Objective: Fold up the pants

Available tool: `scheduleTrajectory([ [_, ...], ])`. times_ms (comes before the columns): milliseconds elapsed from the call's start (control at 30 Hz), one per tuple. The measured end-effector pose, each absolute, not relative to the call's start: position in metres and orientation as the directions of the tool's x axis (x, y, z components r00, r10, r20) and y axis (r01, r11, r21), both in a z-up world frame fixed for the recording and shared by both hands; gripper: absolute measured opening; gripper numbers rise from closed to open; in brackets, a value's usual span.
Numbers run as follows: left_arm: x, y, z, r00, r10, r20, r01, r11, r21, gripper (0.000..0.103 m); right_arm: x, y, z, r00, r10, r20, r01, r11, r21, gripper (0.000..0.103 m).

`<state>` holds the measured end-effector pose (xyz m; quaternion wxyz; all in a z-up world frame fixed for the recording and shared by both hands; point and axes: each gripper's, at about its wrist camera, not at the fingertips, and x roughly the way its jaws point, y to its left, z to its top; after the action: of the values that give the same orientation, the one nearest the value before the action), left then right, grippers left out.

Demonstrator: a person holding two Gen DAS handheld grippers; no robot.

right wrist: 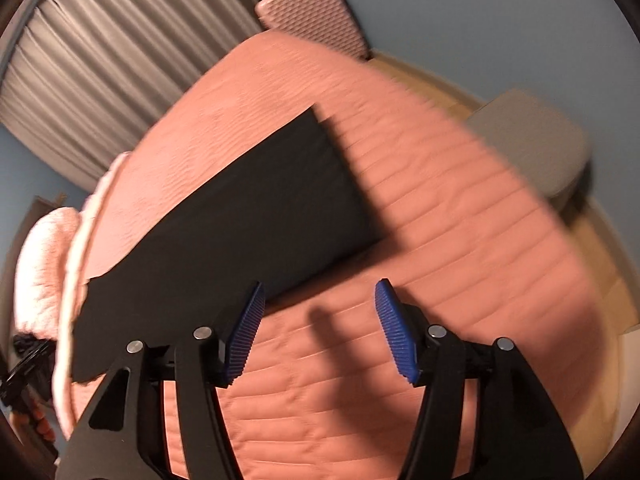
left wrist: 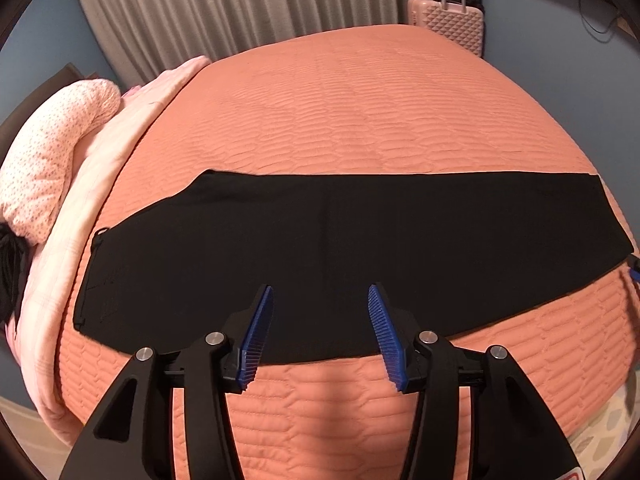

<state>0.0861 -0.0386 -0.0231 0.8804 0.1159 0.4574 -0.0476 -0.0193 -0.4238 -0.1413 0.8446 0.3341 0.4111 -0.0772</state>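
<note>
black pants flat on bed, long axis left-right; left tongs, right tongs released.

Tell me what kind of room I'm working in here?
Most likely a bedroom: the pants lie on a bed with a quilted cover, a pillow sits at one end, and curtains and a suitcase stand behind.

Pants lie flat across the bed, just ahead of left gripper. Suitcase stands beyond the bed; pillow far left.
</note>
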Motion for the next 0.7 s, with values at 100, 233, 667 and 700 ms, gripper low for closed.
scheduleTrajectory([
  [100,0.084,-0.055,-0.019,0.588,0.016,-0.809,0.218,0.960,0.177,0.050,-0.010,-0.430,-0.148,0.701,0.140,-0.699,0.410,0.723,0.556,0.058],
  [233,0.081,-0.061,-0.011,0.605,0.008,-0.796,0.215,0.961,0.173,0.060,0.002,-0.445,-0.159,0.747,0.160,-0.646,0.415,0.647,0.640,0.058],
  [667,0.072,-0.051,-0.029,0.552,0.065,-0.831,0.205,0.956,0.211,0.060,-0.001,-0.450,-0.133,0.738,0.011,-0.674,0.496,0.669,0.554,0.058],
  [700,0.071,-0.049,-0.028,0.564,0.078,-0.822,0.197,0.954,0.226,0.060,-0.005,-0.456,-0.124,0.744,-0.041,-0.667,0.511,0.678,0.528,0.059],
])
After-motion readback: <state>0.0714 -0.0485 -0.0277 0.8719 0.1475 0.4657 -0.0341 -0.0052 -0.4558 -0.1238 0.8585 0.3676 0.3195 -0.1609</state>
